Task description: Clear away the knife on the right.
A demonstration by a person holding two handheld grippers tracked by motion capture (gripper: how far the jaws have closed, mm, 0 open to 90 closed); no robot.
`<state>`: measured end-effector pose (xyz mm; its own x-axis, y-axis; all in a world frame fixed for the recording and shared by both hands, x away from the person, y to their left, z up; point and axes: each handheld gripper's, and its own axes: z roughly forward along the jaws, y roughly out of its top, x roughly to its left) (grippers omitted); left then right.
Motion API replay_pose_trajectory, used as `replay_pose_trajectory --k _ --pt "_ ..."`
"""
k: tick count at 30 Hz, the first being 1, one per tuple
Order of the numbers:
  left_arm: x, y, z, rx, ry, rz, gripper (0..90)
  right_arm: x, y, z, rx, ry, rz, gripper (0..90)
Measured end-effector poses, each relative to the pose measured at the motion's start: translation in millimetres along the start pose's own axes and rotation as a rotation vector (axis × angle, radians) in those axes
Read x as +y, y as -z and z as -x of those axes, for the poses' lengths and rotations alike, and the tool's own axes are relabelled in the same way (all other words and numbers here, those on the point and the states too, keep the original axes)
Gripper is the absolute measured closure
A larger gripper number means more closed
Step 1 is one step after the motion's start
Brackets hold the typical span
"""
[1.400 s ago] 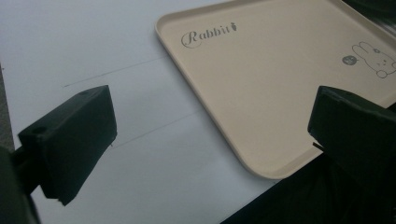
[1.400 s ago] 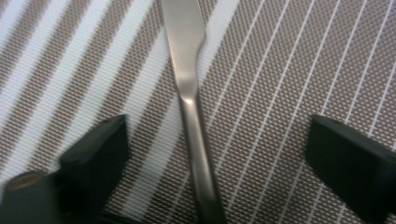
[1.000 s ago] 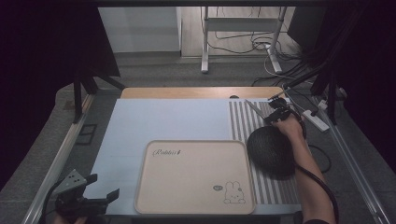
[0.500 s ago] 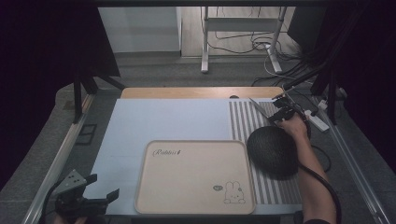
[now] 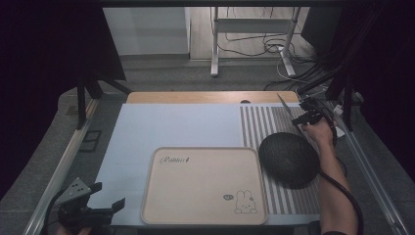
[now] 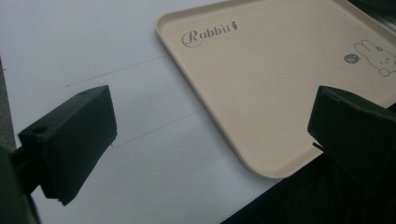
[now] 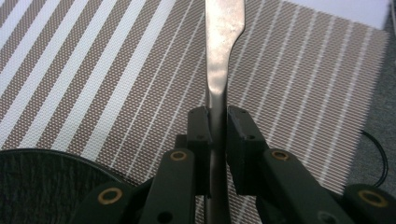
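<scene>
1. At the high view's right edge, the right gripper (image 5: 307, 117) has its jaws clamped on the handle of a slim metal table knife (image 7: 223, 56); the blade points away over the brown-and-white striped woven placemat (image 7: 116, 70), probably carried towards a place setting.
2. The left gripper (image 5: 100, 197) waits at lower left, jaws wide and empty, beside the beige rabbit-printed plastic tray (image 6: 280, 84); the round dark woven mat (image 5: 288, 159) lies right of the tray.

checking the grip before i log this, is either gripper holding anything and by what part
The right gripper is shut on a metal utensil, clamped on its narrow handle. The left gripper is open and holds nothing.
</scene>
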<state>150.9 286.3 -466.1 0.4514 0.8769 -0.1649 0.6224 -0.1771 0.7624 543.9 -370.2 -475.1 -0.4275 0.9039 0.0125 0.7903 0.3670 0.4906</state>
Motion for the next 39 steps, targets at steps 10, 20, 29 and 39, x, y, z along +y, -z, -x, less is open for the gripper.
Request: replay_pose_trajectory --k 10,20,29,39 --pt "0.1 -0.1 0.2 0.001 0.0 -0.001 1.5 -2.1 15.8 9.5 -0.006 -0.032 0.039 80.3" --pt "0.0 0.1 -0.1 0.0 0.002 0.001 1.5 -0.8 36.8 3.5 0.024 -0.032 0.065 80.2" --pt "0.0 0.3 0.2 0.002 0.001 0.002 1.5 -8.3 49.1 -19.7 0.066 -0.017 0.069 80.2" --pt "-0.4 0.7 0.0 0.002 0.002 0.006 1.5 -20.7 54.5 -59.6 0.109 0.043 0.055 80.2"
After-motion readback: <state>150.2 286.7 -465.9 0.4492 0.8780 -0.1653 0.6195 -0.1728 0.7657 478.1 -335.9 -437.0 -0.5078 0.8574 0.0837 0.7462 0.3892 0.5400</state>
